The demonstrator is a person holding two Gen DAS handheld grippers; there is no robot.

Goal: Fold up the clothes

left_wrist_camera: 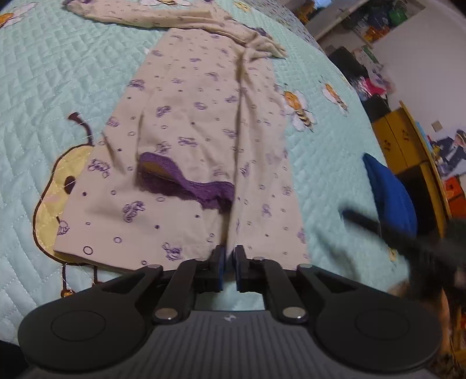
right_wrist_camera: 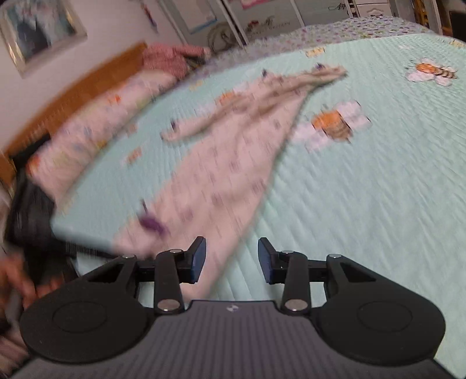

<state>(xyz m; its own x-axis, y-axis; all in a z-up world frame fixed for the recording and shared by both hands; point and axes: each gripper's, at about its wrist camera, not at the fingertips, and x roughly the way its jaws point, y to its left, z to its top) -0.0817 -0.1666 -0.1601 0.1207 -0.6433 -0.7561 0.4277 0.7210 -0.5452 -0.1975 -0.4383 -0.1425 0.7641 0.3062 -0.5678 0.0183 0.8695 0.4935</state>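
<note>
We find a pale green quilted bedspread (left_wrist_camera: pixel 58 87) covering the whole working surface, with bee patches stitched into it. On it lies the garment (left_wrist_camera: pixel 198 131), a cream top printed with small purple figures, spread lengthwise: its long axis runs from the near edge of the bed away to the far side, where a sleeve (left_wrist_camera: pixel 139 14) trails off to the left. A fold line runs down its right part, so a side panel appears to be turned inward already; we judge the folding partly advanced, though how far we cannot settle. The purple collar (left_wrist_camera: pixel 189 186) sits at the near end, open toward the left.

The left gripper (left_wrist_camera: pixel 229 268) is at the garment's near edge, its jaws drawn almost together with only a thin gap; cloth appears to run down between them, but we cannot confirm a grip. The right gripper (right_wrist_camera: pixel 232 259) hangs over the bedspread just right of the garment's near corner, jaws well apart and holding nothing; its view is blurred by motion.

The left gripper is the nearer to the cloth. The garment lies ahead of both.
</note>
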